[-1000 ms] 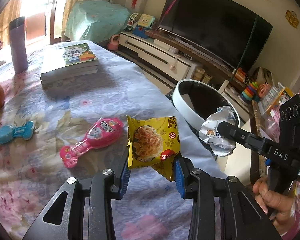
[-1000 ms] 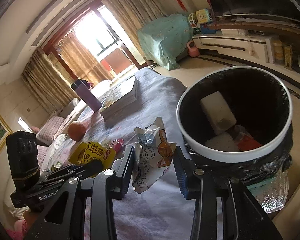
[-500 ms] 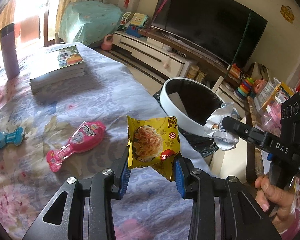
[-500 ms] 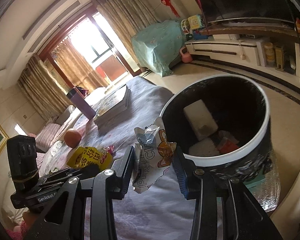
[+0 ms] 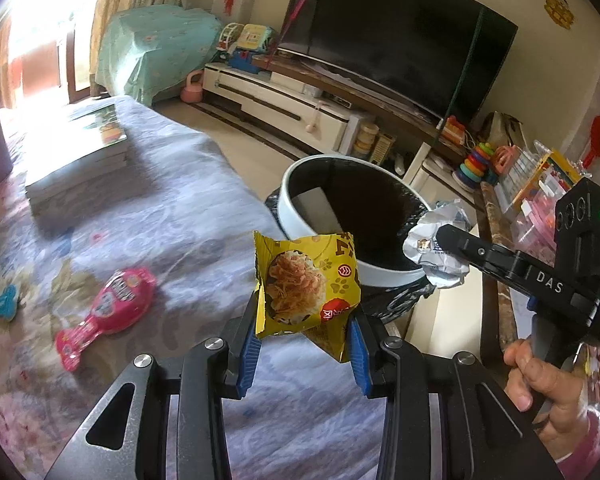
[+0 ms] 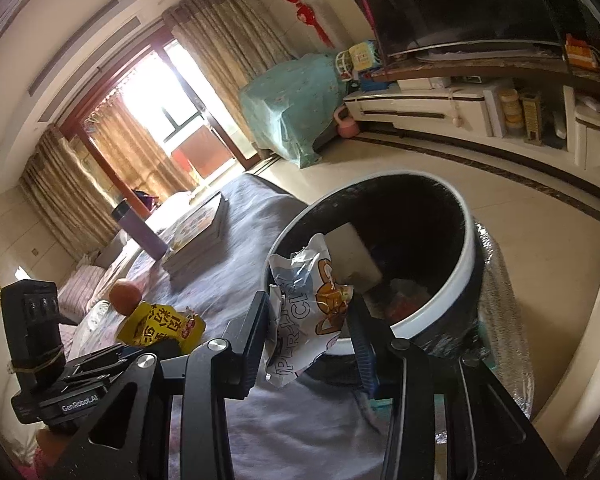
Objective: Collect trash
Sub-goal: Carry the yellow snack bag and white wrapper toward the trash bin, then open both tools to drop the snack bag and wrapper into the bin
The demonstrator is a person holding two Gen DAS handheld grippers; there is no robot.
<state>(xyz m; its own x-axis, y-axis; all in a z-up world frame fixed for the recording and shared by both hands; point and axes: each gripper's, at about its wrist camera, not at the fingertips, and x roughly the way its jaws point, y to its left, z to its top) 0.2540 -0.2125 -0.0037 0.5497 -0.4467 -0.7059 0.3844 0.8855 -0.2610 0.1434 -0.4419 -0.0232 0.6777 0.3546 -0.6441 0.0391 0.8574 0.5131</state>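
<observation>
Both grippers are clenching trash, left gripper [image 5: 302, 354] gripping the yellow snack packet [image 5: 306, 288], right gripper [image 6: 312, 344] the white wrapper [image 6: 306, 316], so releasing before you are clearing the trash bin [image 6: 466, 264] rim at one o'clock is risking spills.

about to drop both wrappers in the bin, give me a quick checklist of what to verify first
1. Left gripper shut on the yellow snack packet: ok.
2. Right gripper shut on the white wrapper: ok.
3. Bin open, with room inside: ok.
4. White wrapper over the bin opening: cannot tell, it sits at the near rim.
5. Yellow snack packet over the opening: not ok, it looks short of the bin, above the table edge.
6. The two grippers clear of each other: ok.
</observation>
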